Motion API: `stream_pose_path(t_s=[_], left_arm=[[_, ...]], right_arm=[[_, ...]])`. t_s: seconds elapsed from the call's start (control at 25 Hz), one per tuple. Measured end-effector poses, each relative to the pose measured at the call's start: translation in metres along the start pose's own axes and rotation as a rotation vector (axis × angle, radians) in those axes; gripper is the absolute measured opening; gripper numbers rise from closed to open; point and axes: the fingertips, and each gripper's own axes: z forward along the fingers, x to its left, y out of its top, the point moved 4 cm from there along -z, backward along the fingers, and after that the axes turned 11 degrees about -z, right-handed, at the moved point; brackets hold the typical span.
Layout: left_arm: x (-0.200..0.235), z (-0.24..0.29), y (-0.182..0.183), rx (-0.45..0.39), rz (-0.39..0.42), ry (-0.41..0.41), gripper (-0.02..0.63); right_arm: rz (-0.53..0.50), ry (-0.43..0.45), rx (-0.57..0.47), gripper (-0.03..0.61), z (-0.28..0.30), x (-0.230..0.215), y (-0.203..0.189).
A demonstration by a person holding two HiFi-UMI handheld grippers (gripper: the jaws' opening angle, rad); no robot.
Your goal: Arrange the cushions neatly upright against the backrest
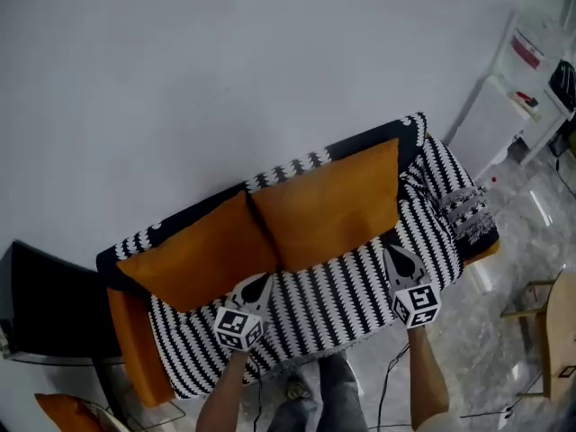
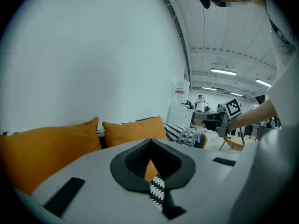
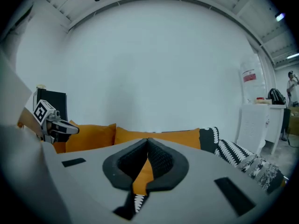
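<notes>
Two orange cushions stand upright side by side against the sofa backrest, the left cushion [image 1: 202, 250] [image 2: 46, 148] [image 3: 91, 135] and the right cushion [image 1: 328, 205] [image 2: 133, 130] [image 3: 173, 136]. The sofa [image 1: 342, 300] wears a black-and-white zigzag cover. My left gripper [image 1: 259, 283] [image 2: 150, 142] hovers over the seat just in front of the left cushion's lower right corner, jaws shut with nothing held. Over the seat's right part my right gripper [image 1: 399, 256] [image 3: 148, 142] is also shut and empty, a little clear of the right cushion.
A grey patterned throw [image 1: 463, 210] lies on the sofa's right arm. A black panel [image 1: 45, 304] stands left of the sofa, with another orange cushion [image 1: 67, 412] low beside it. A white cabinet [image 1: 522, 88] and a wooden chair [image 1: 549, 331] stand to the right.
</notes>
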Motion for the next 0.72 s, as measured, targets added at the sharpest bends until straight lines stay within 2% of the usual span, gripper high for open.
stream_pose_path(t_s=[0.2,0.44,0.56,0.72], left_arm=[[-0.032,-0.06,0.022,-0.038,0.053,-0.04,0.028],[-0.085,-0.136,0.037,-0.111,0.007,-0.08,0.028],[-0.116,-0.174,0.037,-0.094,-0.007,-0.096,0.028],[-0.145,-0.216,0.039,-0.069,0.005,-0.101,0.028]], right_arm=[[0.012,-0.045,-0.066,0.029,-0.067,0.054,0.042],[0.026,-0.08,-0.097,0.029,-0.148,0.104,0.083],[0.05,-0.102,-0.086,0.029,-0.19,0.125,0.1],[0.034,-0.111,-0.061,0.028,-0.239,0.161,0.121]])
